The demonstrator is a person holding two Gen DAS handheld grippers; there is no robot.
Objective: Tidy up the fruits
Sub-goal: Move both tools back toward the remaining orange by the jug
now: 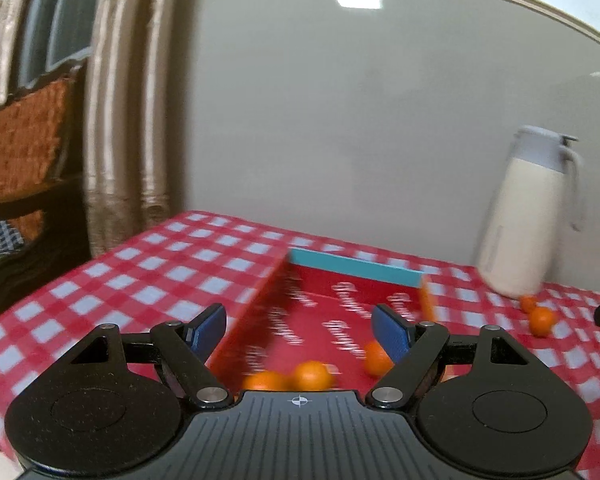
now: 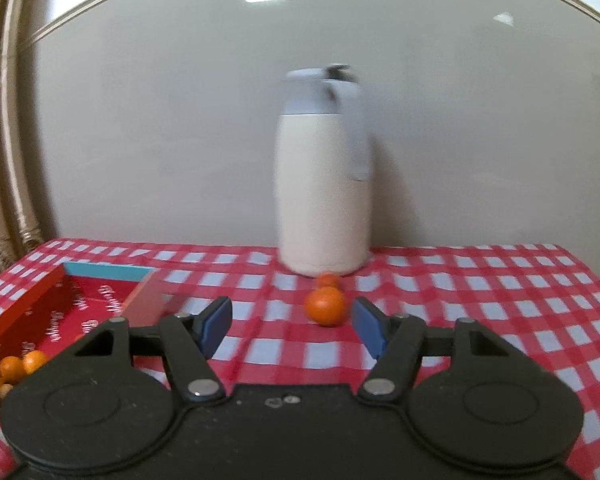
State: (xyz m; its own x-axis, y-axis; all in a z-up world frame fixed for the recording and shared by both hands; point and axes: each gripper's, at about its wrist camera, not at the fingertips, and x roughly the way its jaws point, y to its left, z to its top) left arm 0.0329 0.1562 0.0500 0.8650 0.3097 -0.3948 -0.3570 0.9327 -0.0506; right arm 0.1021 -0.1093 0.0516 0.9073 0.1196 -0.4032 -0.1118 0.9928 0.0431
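A shallow red box [image 1: 356,270] with a blue far wall lies on the checked cloth. It holds several small oranges [image 1: 312,374]. My left gripper [image 1: 300,332] hovers over the box's near end, open and empty. Two more oranges lie on the cloth to the right [image 1: 540,320], in front of the jug. In the right wrist view the nearer loose orange [image 2: 326,306] sits just ahead of my right gripper [image 2: 293,326], closer to its right finger and untouched. The smaller orange [image 2: 327,280] lies behind it. The right gripper is open and empty. The red box [image 2: 24,304] shows at the left.
A tall cream jug [image 2: 324,184] with a grey lid and handle stands at the back against the wall, right behind the loose oranges. The red-and-white checked cloth [image 2: 480,300] covers the table. Curtains [image 1: 116,120] and a wicker chair [image 1: 20,136] stand beyond the table's left edge.
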